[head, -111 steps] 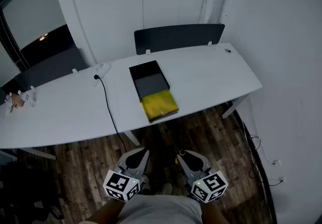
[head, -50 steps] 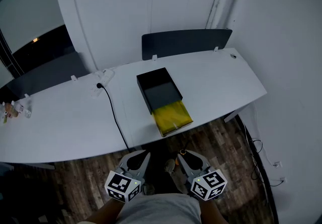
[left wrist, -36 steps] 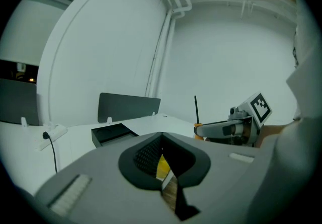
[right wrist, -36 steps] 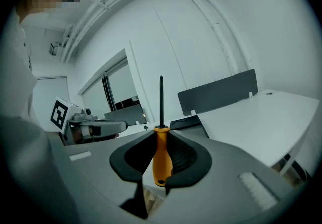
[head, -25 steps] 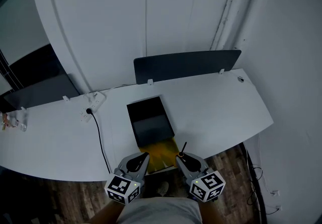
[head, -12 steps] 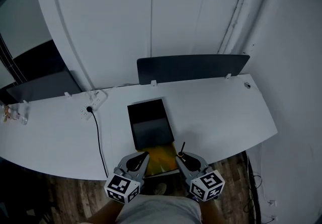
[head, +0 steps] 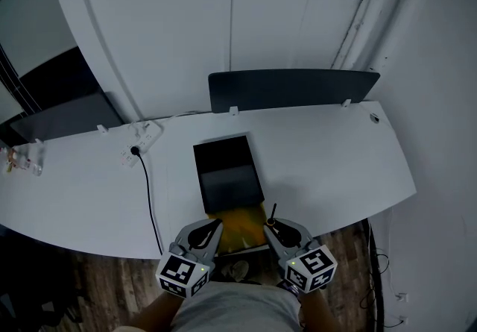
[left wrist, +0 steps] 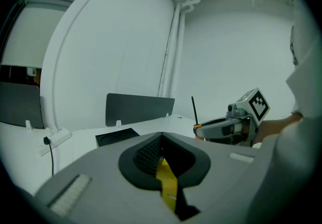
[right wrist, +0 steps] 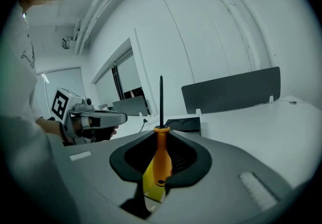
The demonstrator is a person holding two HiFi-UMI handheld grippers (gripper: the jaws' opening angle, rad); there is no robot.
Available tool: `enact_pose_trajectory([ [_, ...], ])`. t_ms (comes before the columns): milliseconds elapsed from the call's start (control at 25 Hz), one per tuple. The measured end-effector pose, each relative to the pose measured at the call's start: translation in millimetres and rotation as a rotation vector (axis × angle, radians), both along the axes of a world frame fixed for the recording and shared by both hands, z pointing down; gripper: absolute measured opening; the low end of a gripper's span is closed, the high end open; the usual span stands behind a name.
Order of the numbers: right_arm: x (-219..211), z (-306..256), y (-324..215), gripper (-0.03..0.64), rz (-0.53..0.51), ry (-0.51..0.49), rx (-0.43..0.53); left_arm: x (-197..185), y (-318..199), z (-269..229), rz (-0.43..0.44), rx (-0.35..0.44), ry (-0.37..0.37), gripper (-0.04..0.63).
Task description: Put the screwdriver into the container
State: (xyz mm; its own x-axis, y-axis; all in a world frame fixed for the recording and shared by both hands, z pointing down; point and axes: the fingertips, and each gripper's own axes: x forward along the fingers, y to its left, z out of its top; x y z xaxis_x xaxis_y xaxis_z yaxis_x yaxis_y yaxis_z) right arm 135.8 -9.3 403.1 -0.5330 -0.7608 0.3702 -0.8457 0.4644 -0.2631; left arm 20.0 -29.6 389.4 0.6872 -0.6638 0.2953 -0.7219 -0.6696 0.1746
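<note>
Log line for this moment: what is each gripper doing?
right gripper: jaws shut on screwdriver, shaft forward | left gripper: jaws slightly apart, empty | black container: on desk ahead, screwdriver not in yet

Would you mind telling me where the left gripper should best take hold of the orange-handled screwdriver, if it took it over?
Probably grip the orange-handled screwdriver by its thin black shaft, coming from the side: the shaft stands upright and free above the right gripper, whose jaws are shut on the handle, leaving no room there.
</note>
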Motion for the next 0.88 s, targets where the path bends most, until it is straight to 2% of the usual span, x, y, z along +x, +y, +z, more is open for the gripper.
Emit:
enact_pose_trajectory([
  [360,-13.7,4.8,-7.8,0.084,0.01,0.045,-0.035,-15.9,-13.9,6.1,0.024,-0.029,0.002,0.002],
  [880,-22.3,37.3,-15.8,0.084,-0.02,0.195,-0.075,-40.1,-32.5,31.3,0.039,-0.095,-0.01,0.002],
])
